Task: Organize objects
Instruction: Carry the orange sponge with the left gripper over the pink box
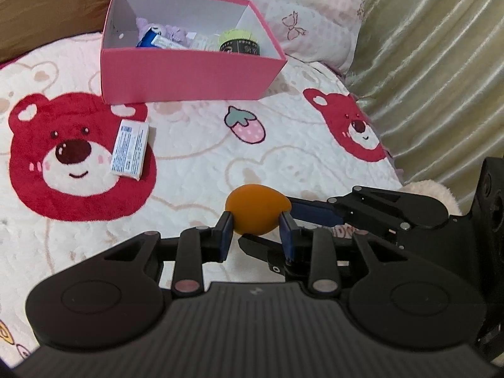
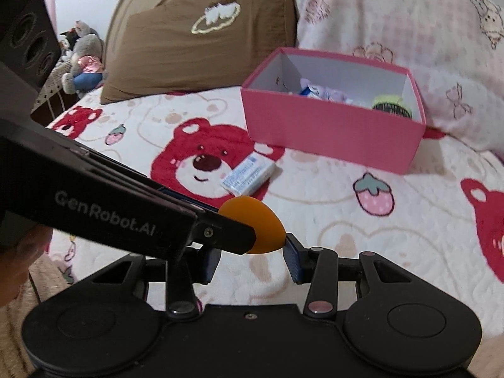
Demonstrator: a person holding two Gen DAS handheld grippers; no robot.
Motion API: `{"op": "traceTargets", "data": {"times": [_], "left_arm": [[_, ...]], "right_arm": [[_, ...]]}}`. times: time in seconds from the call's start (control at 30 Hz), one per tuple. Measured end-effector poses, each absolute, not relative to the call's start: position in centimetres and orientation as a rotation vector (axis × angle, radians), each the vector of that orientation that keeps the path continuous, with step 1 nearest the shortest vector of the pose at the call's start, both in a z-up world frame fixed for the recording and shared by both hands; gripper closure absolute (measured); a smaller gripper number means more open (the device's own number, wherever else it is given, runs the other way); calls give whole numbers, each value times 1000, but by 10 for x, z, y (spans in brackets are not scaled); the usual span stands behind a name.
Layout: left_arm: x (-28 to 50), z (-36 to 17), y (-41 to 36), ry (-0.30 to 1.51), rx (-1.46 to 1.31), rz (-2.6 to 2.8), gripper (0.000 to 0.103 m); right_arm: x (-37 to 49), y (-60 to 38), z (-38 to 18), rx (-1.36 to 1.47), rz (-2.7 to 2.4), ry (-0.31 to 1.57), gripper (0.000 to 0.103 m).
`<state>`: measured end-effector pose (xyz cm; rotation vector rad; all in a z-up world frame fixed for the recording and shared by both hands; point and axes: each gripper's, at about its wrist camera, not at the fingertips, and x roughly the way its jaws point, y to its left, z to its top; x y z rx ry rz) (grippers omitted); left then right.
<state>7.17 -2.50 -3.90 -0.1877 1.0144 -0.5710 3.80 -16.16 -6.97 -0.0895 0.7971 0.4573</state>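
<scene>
Left wrist view shows the orange egg-shaped sponge [image 1: 256,211] squeezed between the two blue pads of the left tongs [image 1: 255,225], above the fluffy white bed cover with red bears [image 1: 195,157]. The right tongs [image 1: 294,212] come in from the side with one finger touching the sponge's pointed end. In the right wrist view the sponge sits at the tips of the right tongs, whose one pad touches it, but the other pad is hidden, so I cannot tell if they are gripping it.

The pink cardboard box [image 1: 189,75] already has some things inside: a green and black roll [image 1: 239,42], a blue and white tube [image 1: 157,41] and something soft and purple [image 1: 171,31]. So part of the tidying looks done. The sponge is not in the box yet, and the small white packet with blue print [image 1: 129,148] lies on the bed, near the box.

The sponge lies sideways. Its long line runs left to right across the left wrist view, fat end left and pointed end right.
</scene>
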Motion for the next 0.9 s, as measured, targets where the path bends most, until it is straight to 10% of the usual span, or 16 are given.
{"op": "traceTargets", "data": {"times": [0.9], "left_arm": [[149, 66, -56, 915, -98, -503, 73]], "right_arm": [[120, -196, 24, -76, 565, 692, 55]]}}
